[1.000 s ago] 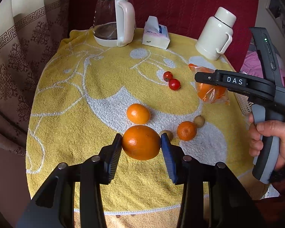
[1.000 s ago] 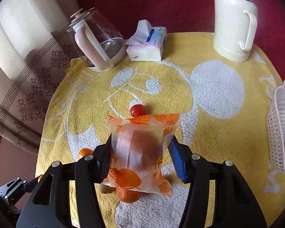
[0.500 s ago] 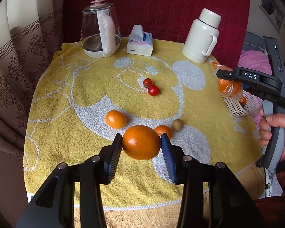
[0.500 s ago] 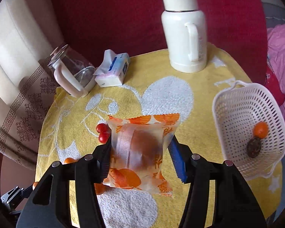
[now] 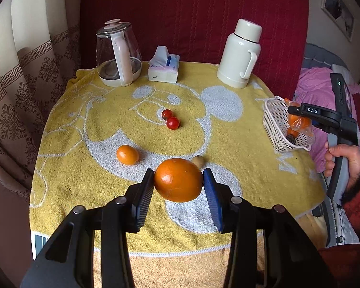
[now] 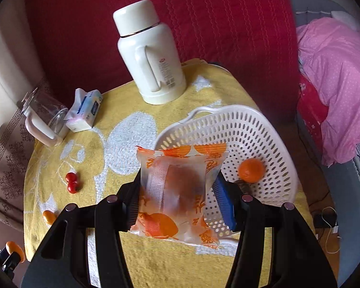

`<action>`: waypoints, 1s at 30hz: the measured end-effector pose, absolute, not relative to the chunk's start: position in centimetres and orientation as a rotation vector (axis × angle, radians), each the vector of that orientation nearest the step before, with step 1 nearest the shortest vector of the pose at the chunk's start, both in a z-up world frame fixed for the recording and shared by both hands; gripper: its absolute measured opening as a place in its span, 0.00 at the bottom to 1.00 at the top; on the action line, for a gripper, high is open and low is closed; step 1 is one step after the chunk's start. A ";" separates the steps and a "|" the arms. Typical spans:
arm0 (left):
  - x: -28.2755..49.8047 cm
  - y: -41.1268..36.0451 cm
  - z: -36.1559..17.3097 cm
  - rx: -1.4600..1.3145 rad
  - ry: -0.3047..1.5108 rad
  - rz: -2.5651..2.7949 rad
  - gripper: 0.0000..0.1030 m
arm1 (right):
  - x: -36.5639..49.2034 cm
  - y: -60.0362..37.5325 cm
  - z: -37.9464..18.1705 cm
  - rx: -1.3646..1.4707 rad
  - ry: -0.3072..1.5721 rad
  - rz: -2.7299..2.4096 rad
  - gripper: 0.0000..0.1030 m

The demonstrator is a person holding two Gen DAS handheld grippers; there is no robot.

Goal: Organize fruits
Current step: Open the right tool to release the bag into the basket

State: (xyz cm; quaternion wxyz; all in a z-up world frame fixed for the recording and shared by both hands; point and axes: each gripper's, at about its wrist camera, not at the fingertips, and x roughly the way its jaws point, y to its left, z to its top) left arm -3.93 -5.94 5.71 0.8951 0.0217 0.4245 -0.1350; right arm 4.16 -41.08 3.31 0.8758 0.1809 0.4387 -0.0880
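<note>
My left gripper (image 5: pixel 178 186) is shut on a large orange (image 5: pixel 178 180) and holds it above the front of the yellow towel-covered table (image 5: pixel 84 120). My right gripper (image 6: pixel 180 192) is shut on a bagged orange (image 6: pixel 177 189), in a clear wrapper with orange print, over the near rim of the white basket (image 6: pixel 252 129). The basket (image 5: pixel 273 120) stands at the table's right edge and holds a small orange (image 6: pixel 250 170) and a dark fruit (image 6: pixel 246 187). On the towel lie a small orange (image 5: pixel 127 154), two cherry tomatoes (image 5: pixel 170 119) and a brown fruit (image 5: pixel 198 160).
At the back stand a glass kettle (image 5: pixel 117 55), a tissue pack (image 5: pixel 164 68) and a white thermos (image 5: pixel 240 55). A red backrest rises behind the table. A curtain hangs at the left. Pink bedding (image 6: pixel 336 84) lies to the right of the table.
My right gripper has carried the bagged orange rightward from mid-table to over the basket. My left gripper has lifted and drawn back with the large orange in it.
</note>
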 end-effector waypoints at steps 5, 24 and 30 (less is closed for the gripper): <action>-5.5 -6.5 6.3 0.033 0.864 -0.242 0.41 | 4.9 -43.1 1.9 0.357 0.951 -0.192 0.54; -9.3 -7.8 7.2 -0.016 0.832 -0.123 0.41 | 7.7 -44.0 2.5 0.314 0.934 -0.099 0.81; -8.6 -9.9 7.4 0.013 0.827 -0.167 0.41 | 5.6 -45.5 4.2 0.367 0.887 -0.088 0.81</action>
